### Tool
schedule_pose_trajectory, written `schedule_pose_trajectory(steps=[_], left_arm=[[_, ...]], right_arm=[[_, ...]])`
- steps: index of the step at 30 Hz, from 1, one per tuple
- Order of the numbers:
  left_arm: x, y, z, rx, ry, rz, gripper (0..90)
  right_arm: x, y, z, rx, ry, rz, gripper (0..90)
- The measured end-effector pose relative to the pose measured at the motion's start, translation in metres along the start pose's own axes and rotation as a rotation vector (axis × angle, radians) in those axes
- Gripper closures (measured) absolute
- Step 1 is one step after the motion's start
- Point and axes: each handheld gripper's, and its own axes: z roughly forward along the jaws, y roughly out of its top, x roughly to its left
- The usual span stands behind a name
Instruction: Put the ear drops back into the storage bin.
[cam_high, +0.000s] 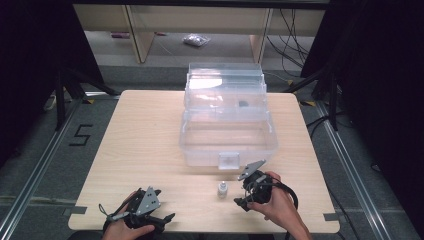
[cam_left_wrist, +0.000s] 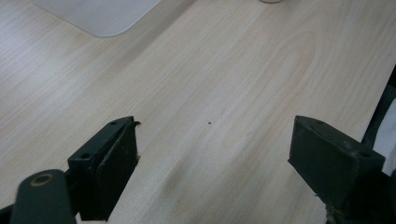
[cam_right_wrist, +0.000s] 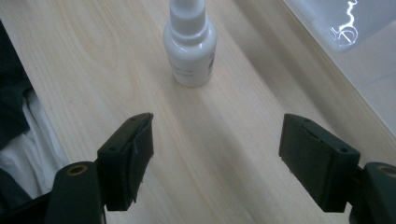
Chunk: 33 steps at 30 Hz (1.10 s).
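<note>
One wooden worktop (cam_high: 145, 145); one clear plastic box (cam_high: 227, 135), lid open; one small white dropper bottle (cam_high: 222, 189); two hand-held claws: left claw (cam_high: 167, 218), right claw (cam_high: 240, 202).

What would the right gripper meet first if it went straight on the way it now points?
Most likely the small white bottle: it stands upright on the table just ahead of the open right gripper, a little left of centre, with bare wood between.

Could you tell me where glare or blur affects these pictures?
High view: glare on the clear box's raised lid. Right gripper view: bright reflection on the box, bottle fairly sharp, near fingers soft. Left gripper view: fingers blurred, table grain clear.
</note>
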Motion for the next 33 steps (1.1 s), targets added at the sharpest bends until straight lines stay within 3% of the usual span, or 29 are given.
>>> schedule_pose_trajectory(steps=[3, 4, 8, 16, 18, 26, 30, 33], left_arm=[[0.001, 0.000, 0.000, 0.001, 0.000, 0.003, 15.0], [0.000, 0.000, 0.000, -0.001, 0.000, -0.001, 15.0], [0.001, 0.000, 0.000, 0.010, -0.003, 0.009, 15.0], [-0.001, 0.000, 0.000, -0.007, -0.007, -0.012, 14.9], [0.001, 0.000, 0.000, 0.005, -0.002, 0.004, 15.0], [0.001, 0.000, 0.000, 0.001, -0.002, -0.002, 14.9], [0.000, 0.000, 0.000, 0.001, -0.003, -0.002, 15.0], [0.000, 0.000, 0.000, -0.002, -0.010, -0.006, 15.0]], right_arm=[[0.001, 0.005, 0.002, 0.020, 0.002, -0.011, 27.6], [0.000, 0.007, 0.004, 0.013, 0.008, -0.039, 27.8], [0.002, 0.012, 0.007, 0.035, 0.010, -0.036, 28.6], [0.004, 0.026, 0.014, 0.065, 0.020, -0.073, 30.7], [0.004, 0.030, 0.016, 0.069, 0.022, -0.089, 31.1], [0.008, 0.039, 0.023, 0.103, 0.036, -0.108, 34.3], [0.009, 0.045, 0.026, 0.112, 0.039, -0.153, 36.5], [0.011, 0.049, 0.028, 0.126, 0.033, -0.157, 38.2]])
